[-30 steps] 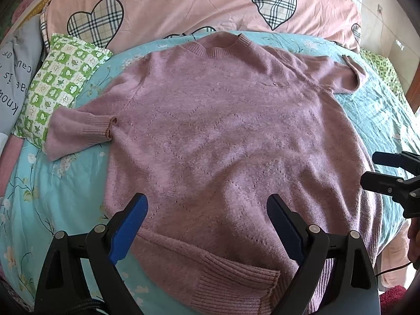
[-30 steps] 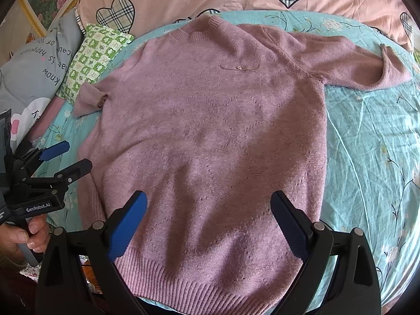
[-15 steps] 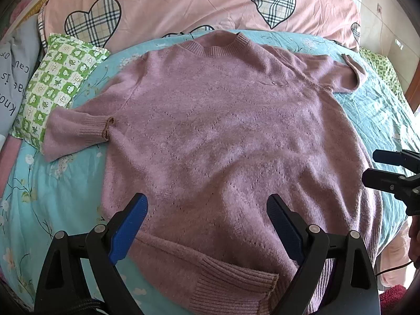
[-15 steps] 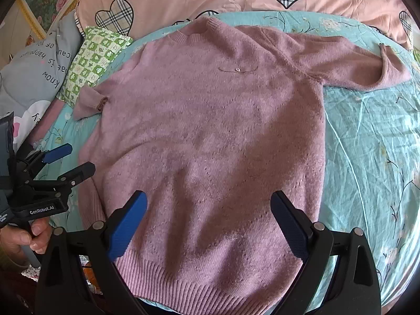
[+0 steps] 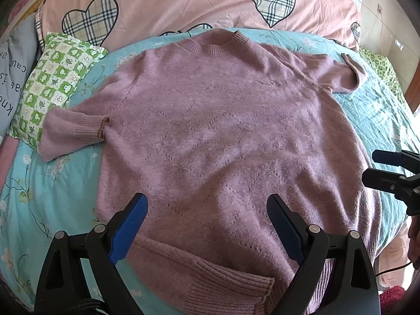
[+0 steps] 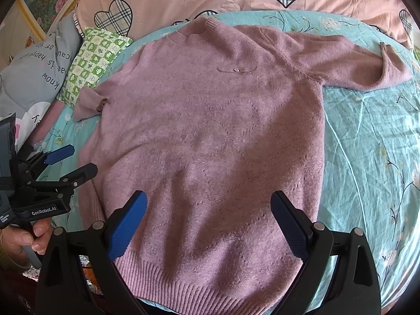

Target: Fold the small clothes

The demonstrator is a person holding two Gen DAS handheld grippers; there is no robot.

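A mauve knit sweater (image 5: 223,136) lies spread face up on the turquoise floral sheet (image 5: 39,197), neckline at the far end. One short sleeve (image 5: 73,131) sticks out to the left, and the other sleeve (image 6: 367,71) reaches right with its cuff turned up. My left gripper (image 5: 207,204) hovers open above the hem's left corner, where the ribbed edge is rumpled. My right gripper (image 6: 208,197) hangs open over the hem's middle, holding nothing. Each gripper shows in the other's view: the left gripper (image 6: 80,158) at the left edge, the right gripper (image 5: 370,166) at the right edge.
A green checked pillow (image 5: 57,78) lies beside the left sleeve, with a grey lettered cushion (image 6: 39,71) further left. A pink quilt with plaid hearts (image 5: 197,2) runs across the head of the bed. A hand (image 6: 23,239) holds the left gripper's handle.
The left gripper has edged slightly right, toward the sweater's side. The sweater and the right gripper have stayed put.
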